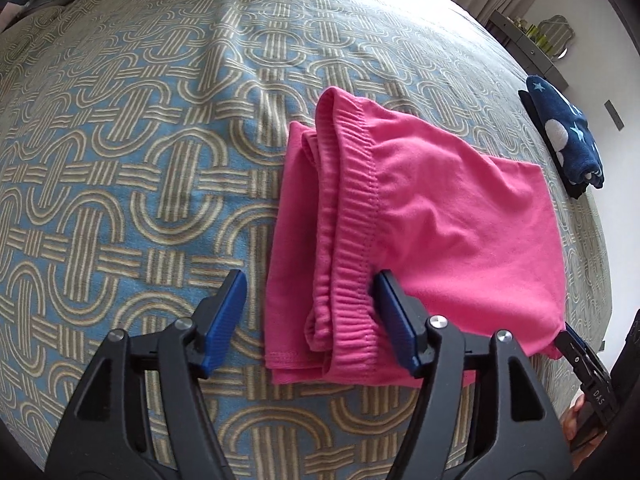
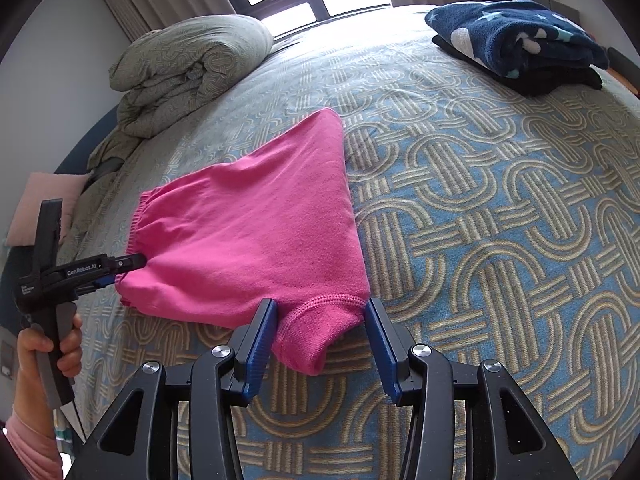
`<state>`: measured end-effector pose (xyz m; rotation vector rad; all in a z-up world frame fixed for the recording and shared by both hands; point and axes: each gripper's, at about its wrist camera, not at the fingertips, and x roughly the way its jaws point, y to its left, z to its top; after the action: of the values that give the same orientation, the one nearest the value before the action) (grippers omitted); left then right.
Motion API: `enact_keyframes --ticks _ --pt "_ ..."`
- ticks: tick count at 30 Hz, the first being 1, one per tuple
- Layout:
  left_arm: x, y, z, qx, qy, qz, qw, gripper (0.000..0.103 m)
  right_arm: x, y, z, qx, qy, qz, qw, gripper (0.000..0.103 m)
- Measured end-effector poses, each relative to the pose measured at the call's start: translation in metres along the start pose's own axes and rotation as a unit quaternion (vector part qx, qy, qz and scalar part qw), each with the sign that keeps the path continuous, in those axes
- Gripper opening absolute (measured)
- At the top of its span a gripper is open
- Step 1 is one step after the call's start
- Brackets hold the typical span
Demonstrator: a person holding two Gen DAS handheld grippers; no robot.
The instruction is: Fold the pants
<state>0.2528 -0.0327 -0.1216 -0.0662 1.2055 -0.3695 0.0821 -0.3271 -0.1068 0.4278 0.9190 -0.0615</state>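
Note:
Pink pants [image 1: 440,208] lie folded into a thick stack on the patterned bedspread [image 1: 120,168], elastic waistband towards the left wrist camera. My left gripper [image 1: 312,314] stands open around the waistband's near corner: the right pad rests against the fabric, the left pad is clear of it. In the right wrist view the pants [image 2: 256,224] spread as a flat pink slab. My right gripper [image 2: 320,332] straddles their stitched near corner, open, with the cloth loose between the pads. The left gripper [image 2: 120,270], in a person's hand [image 2: 40,348], sits at the waistband end.
A folded navy blanket with stars [image 2: 520,40] lies on a dark garment at the far right of the bed. A rolled duvet [image 2: 188,68] and a pink pillow [image 2: 48,200] sit at the far left. Windows and curtains are behind.

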Motion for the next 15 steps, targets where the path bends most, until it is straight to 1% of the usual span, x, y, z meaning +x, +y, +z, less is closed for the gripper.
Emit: enact_keyframes --ticks 4,7,10,15 --pt "0.003 0.005 0.002 -0.008 0.005 -0.016 0.9998 0.067 -0.001 0.0 0.004 0.001 0.002 0.001 1.0 0.048" --pt "0.003 0.005 0.001 -0.003 0.002 -0.018 0.9998 0.067 -0.001 -0.005 0.009 0.015 0.004 0.008 1.0 0.05" --pt "0.005 0.004 0.003 0.0 0.002 -0.02 0.9998 0.067 0.0 -0.01 0.013 0.029 0.004 0.006 1.0 0.051" --pt "0.008 0.001 0.004 0.011 -0.005 -0.023 0.9997 0.067 0.0 -0.013 0.018 0.038 0.006 0.008 0.999 0.051"
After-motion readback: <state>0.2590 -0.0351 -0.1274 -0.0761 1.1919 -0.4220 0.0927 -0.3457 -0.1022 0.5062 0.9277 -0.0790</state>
